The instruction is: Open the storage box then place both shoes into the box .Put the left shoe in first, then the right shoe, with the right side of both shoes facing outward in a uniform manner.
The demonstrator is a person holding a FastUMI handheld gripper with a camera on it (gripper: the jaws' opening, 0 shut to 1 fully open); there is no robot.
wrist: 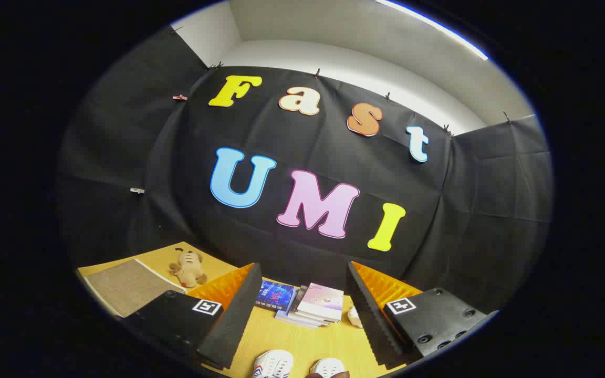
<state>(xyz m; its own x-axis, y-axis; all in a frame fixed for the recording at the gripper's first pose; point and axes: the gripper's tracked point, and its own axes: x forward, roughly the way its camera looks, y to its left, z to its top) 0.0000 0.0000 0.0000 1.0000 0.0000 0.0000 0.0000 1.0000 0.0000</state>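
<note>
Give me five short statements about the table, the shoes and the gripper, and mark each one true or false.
1. The gripper is open, with nothing held between its fingers. True.
2. The two white shoes lie on the far side of the stack of books. False: they lie nearer than the stack of books, low between the fingers.
3. A tan stuffed toy dog lies on the wooden table beside a grey-brown mat. True.
4. The stack of books stands upright on its edge. False: the books lie flat.
5. One finger presses on a shoe. False: both fingers are apart from the shoes.
</note>
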